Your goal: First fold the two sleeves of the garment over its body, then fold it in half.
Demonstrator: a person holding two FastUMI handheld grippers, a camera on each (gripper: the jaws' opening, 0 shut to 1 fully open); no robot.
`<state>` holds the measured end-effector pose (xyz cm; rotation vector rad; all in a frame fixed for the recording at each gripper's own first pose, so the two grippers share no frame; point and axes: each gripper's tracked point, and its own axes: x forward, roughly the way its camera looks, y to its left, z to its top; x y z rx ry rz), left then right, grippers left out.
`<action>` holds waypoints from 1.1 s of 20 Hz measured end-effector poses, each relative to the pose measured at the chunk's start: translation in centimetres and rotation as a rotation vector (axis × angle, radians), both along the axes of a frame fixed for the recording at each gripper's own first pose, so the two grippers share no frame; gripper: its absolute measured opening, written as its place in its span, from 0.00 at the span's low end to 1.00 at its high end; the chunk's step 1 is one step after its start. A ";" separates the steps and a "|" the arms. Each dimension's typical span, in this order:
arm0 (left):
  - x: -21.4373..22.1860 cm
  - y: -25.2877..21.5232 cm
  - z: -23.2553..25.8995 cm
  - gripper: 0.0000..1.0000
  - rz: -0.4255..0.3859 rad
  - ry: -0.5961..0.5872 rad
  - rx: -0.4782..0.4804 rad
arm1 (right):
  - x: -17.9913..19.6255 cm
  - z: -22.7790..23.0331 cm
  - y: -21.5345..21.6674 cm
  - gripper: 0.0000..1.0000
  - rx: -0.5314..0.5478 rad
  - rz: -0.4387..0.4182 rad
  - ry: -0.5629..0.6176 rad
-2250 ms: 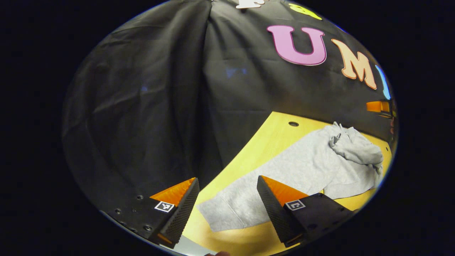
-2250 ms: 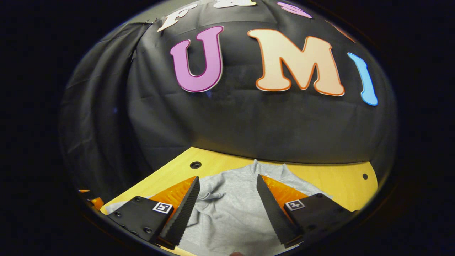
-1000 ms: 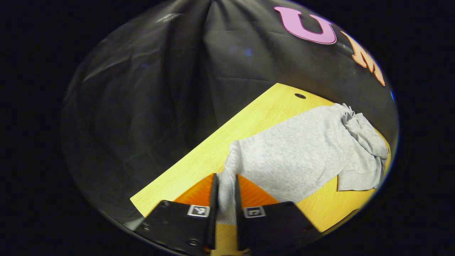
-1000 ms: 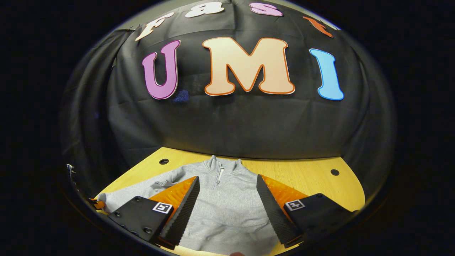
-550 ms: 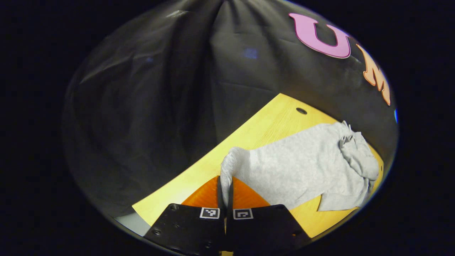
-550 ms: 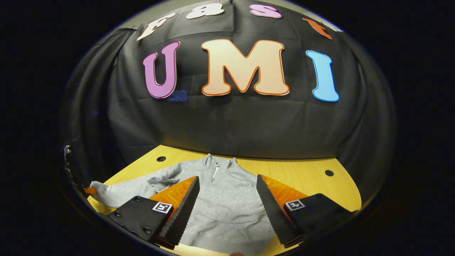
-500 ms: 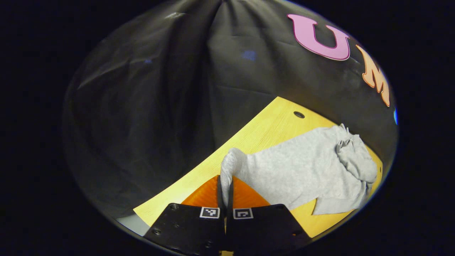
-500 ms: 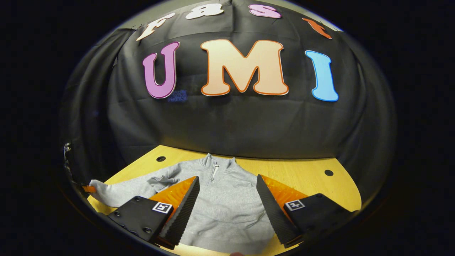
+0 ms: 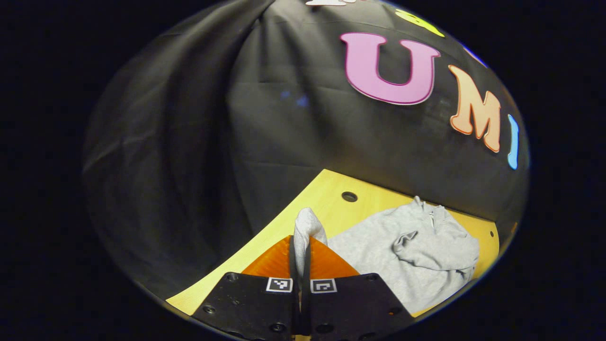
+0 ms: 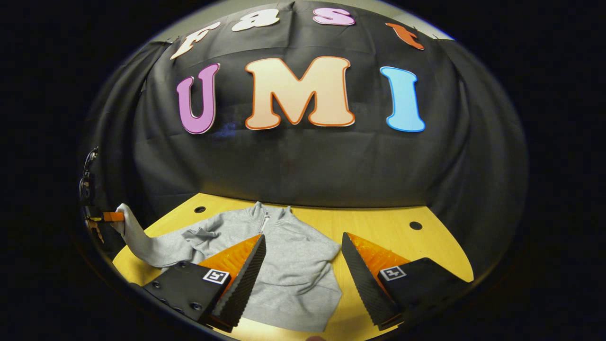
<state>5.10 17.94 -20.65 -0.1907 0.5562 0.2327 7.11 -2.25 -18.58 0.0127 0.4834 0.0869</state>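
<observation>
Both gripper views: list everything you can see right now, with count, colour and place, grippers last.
Garment: one, light grey zip-neck pullover, lying on the table, rumpled.
Sleeve: one seen, grey, its end lifted off the table between the left gripper's fingers; in the right gripper view it rises at the far left.
Table: one, yellow wood, with round holes near the back edge.
Booth wall: black cloth behind the table.
Left gripper: shut on the sleeve end.
Right gripper: open, above the garment's body, holding nothing.
</observation>
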 end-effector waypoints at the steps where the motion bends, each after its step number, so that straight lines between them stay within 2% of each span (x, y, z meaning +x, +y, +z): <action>1: 1.1 -1.1 0.6 0.00 -0.015 -0.015 0.005 | -0.4 -0.1 -0.8 0.99 -0.007 -0.010 0.000; 3: 2.9 -4.3 1.8 0.02 -0.065 -0.039 0.001 | -1.3 -0.2 -2.5 0.96 -0.013 -0.032 0.004; 4: 3.9 -5.9 2.2 0.00 -0.095 -0.051 0.000 | -1.7 -0.2 -3.2 0.99 -0.010 -0.042 0.008; 9: 7.7 -13.9 4.1 0.00 -0.227 -0.088 -0.001 | -4.3 -0.8 -6.8 0.99 -0.007 -0.086 0.032; 13: 9.0 -20.1 4.6 0.00 -0.304 -0.102 -0.012 | -6.2 -1.0 -9.8 0.96 -0.011 -0.120 0.042; 22: 11.1 -32.2 4.5 0.00 -0.461 -0.095 -0.013 | -9.9 -1.9 -14.9 0.99 -0.017 -0.171 0.075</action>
